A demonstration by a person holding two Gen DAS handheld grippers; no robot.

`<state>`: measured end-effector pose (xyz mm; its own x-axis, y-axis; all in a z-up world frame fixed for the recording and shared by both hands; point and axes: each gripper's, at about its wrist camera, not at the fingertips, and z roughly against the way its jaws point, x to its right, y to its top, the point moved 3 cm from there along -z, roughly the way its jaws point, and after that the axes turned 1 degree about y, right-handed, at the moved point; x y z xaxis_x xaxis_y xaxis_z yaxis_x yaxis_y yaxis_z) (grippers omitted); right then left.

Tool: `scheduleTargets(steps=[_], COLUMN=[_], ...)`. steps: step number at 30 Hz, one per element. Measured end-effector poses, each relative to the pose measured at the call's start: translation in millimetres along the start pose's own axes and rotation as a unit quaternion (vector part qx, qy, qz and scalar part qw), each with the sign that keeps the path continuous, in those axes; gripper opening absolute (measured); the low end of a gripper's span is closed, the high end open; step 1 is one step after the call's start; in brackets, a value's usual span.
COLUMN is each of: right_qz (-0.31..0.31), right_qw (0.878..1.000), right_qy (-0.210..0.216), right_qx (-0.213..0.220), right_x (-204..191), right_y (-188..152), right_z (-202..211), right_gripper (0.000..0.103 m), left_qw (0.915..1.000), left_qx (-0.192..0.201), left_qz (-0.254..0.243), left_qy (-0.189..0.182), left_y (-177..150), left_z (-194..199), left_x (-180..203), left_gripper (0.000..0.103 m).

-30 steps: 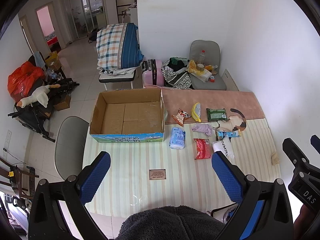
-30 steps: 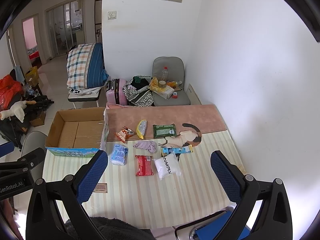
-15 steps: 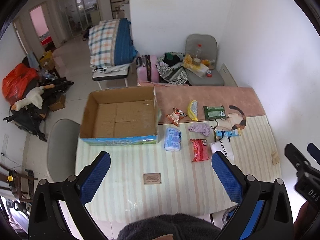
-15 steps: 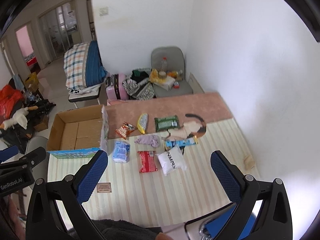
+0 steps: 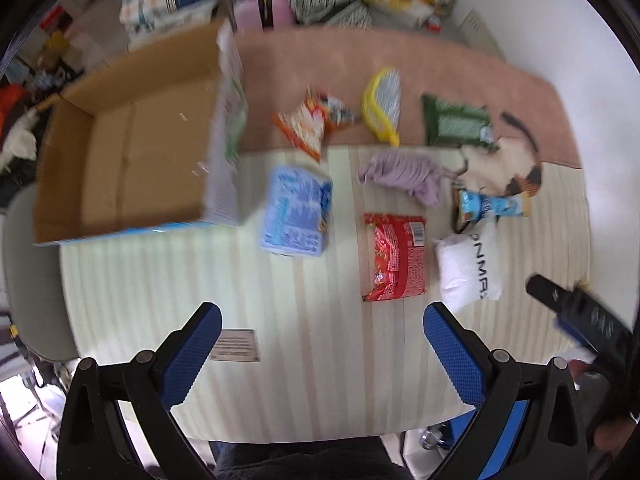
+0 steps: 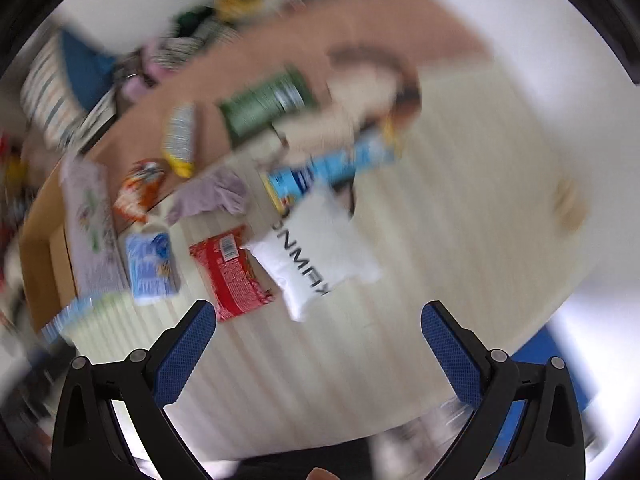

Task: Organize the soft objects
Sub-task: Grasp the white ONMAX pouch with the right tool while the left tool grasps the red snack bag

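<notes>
Several soft packets lie on the striped table (image 5: 320, 360): a blue tissue pack (image 5: 296, 210), a red packet (image 5: 394, 256), a white pouch (image 5: 468, 270), a purple cloth (image 5: 404, 172), an orange snack bag (image 5: 308, 124), a yellow pouch (image 5: 382, 100) and a green pack (image 5: 454, 120). An open, empty cardboard box (image 5: 132, 152) stands at the left. My left gripper (image 5: 320, 354) is open and empty above the near table. My right gripper (image 6: 318, 350) is open and empty, just short of the white pouch (image 6: 316, 252) and red packet (image 6: 232, 272). Both views are motion-blurred.
A small brown card (image 5: 234, 346) lies near the left fingertip. A cat-shaped toy (image 5: 500, 164) and a blue tube (image 5: 492, 204) lie at the right. A pink cloth (image 5: 360, 56) covers the far table. A grey chair (image 5: 28, 280) stands at the left edge.
Both grippers have dropped down and forward toward the table, so the packets look much larger. The right view has tilted. Both stay open and empty.
</notes>
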<state>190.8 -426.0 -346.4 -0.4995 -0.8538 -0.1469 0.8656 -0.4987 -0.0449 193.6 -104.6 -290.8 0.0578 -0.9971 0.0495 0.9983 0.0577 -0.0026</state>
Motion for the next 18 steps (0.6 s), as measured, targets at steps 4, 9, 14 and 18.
scheduleTargets(steps=[4,9,14,18], right_qz=[-0.142,-0.165,0.015,0.134], right_qw=[0.988,0.982,0.993,0.980], right_qy=[0.048,0.042,-0.037,-0.079], right_qx=[-0.035,-0.084,-0.115,-0.124], right_x=[28.7,16.5,-12.5,-16.6], right_y=[15.4,31.3,21.3,-4.2], right_z=[-58.3,-114.5,-137.5,-132.1], right_gripper=[0.103,0.103,0.099,0.099], left_qw=[0.9995,0.9988,0.9980,0.9948], left_qx=[-0.029,-0.039,-0.055,-0.091], left_qz=[0.012,0.002,-0.024,-0.044], left_qy=[0.011,0.028,0.022,-0.012], left_y=[11.2,23.4,34.2,36.4], left_z=[-33.6,-50.5,-59.4,-76.9], left_x=[0.6,4.1,13.2,32.2], left_gripper=[0.103,0.103,0.103,0.103])
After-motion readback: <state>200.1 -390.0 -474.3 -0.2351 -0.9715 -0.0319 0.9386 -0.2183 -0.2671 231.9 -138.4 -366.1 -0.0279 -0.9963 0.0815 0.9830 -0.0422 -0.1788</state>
